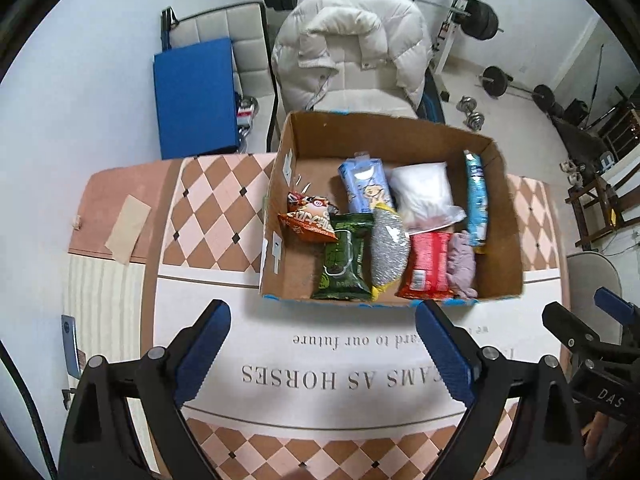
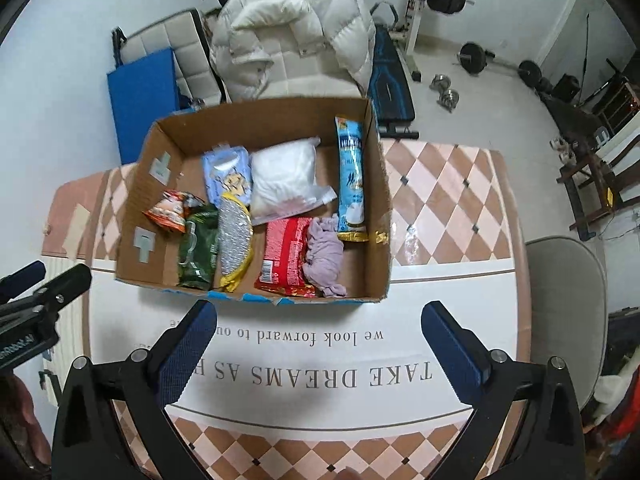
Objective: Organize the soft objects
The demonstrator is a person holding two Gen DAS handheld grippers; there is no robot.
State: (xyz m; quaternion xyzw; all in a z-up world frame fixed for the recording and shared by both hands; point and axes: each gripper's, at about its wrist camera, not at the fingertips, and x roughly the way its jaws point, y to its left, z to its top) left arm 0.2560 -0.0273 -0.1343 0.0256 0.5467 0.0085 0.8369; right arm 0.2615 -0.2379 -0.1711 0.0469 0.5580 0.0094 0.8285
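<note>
A cardboard box [image 1: 276, 216] [image 2: 380, 216] stands on the table and holds several soft items: an orange snack bag [image 1: 308, 218] [image 2: 170, 212], a green wipes pack [image 1: 344, 258] [image 2: 198, 252], a silver scouring pad [image 1: 388, 248] [image 2: 235, 236], a red packet [image 1: 430, 266] [image 2: 286, 254], a lilac cloth [image 1: 462, 264] [image 2: 324, 256], a white pouch [image 1: 424, 194] [image 2: 282, 176], and two blue packs. My left gripper [image 1: 322, 314] and right gripper [image 2: 320, 316] are both open and empty, just in front of the box's near wall.
The table wears a checked cloth with printed text [image 2: 336, 376]. Behind it stands a chair with a white puffer jacket [image 1: 352, 40], a blue mat [image 1: 196, 96] and weight equipment. A grey chair [image 2: 564, 280] is at the right.
</note>
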